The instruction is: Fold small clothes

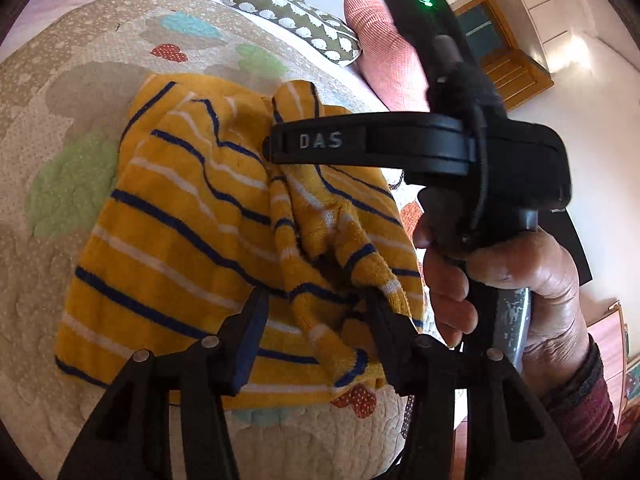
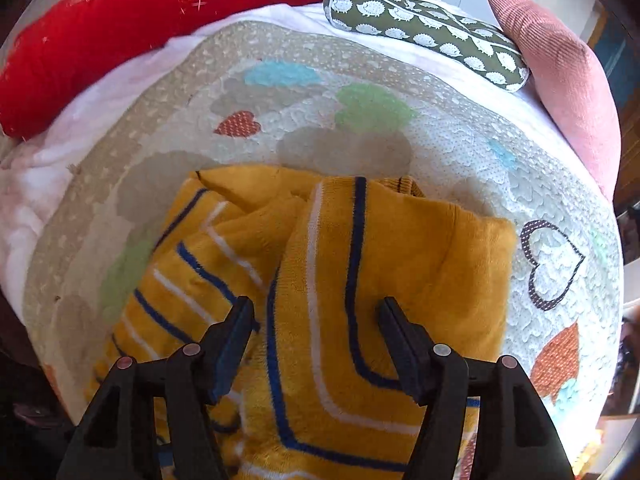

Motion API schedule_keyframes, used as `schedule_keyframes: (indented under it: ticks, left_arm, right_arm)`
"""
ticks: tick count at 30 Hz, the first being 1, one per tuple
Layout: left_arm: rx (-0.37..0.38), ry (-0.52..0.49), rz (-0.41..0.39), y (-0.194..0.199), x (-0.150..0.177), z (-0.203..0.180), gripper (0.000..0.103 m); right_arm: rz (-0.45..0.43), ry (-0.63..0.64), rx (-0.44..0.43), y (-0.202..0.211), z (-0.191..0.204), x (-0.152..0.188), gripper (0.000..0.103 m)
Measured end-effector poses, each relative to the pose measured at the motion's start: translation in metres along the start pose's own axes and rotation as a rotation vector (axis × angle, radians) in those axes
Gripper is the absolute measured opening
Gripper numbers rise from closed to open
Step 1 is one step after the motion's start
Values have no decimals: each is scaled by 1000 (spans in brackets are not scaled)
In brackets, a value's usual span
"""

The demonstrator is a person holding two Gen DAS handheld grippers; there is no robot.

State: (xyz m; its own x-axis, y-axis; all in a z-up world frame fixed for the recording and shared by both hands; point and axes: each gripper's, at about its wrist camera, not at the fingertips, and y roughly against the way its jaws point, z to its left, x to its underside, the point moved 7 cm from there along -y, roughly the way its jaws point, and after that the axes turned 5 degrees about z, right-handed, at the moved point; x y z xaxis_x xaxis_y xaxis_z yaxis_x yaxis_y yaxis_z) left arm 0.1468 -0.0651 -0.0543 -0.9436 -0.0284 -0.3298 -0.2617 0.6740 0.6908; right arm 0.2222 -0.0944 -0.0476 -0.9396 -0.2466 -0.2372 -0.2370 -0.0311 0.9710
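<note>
A small mustard-yellow jumper (image 1: 188,216) with navy and white stripes lies rumpled on a patchwork quilt (image 1: 80,80). My left gripper (image 1: 316,304) hovers over its near edge, jaws apart, with a bunched sleeve lying between the fingers but not pinched. A person's hand (image 1: 520,280) holds my right gripper (image 1: 272,148) above the jumper's right side, seen side-on. In the right wrist view, the right gripper (image 2: 316,312) stands open over a folded-over part of the jumper (image 2: 400,260), with cloth under and between the fingers and the pads not pressing it.
The quilt (image 2: 320,92) covers a bed. Along its far edge lie a red cushion (image 2: 120,40), a green bolster with white hedgehogs (image 2: 424,20) and a pink ribbed cushion (image 2: 560,80). A wooden door (image 1: 508,68) stands beyond the bed on the right.
</note>
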Motion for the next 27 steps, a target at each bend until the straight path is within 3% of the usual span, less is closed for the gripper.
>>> schedule_keyframes:
  ticks: [1, 2, 3, 5, 9, 13, 20, 24, 27]
  left_arm:
    - [-2, -8, 9, -3, 1, -2, 15]
    - [-5, -12, 26, -6, 2, -4, 3]
    - [-8, -8, 24, -6, 2, -4, 5]
    - [-4, -5, 1, 2, 2, -5, 5]
    - [24, 19, -60, 33, 3, -5, 4]
    - [18, 56, -129, 62, 4, 6, 5]
    - [-51, 164, -142, 68, 19, 55, 5]
    - [-54, 204, -147, 70, 26, 73, 5]
    - [-50, 235, -159, 72, 26, 83, 5]
  right_arm:
    - [8, 6, 49, -4, -2, 1, 30]
    - [10, -2, 67, -5, -5, 2, 25]
    - [0, -18, 47, -3, -6, 2, 14]
    - [-31, -45, 32, 10, -8, 3, 10]
    - [-118, -68, 12, 50, -7, -2, 10]
    - [-141, -85, -46, 69, 5, -17, 10]
    - [-63, -105, -144, 19, 48, -41, 11]
    - [-47, -160, -228, -7, 58, -43, 23]
    - [-54, -184, -273, -3, 57, -44, 29]
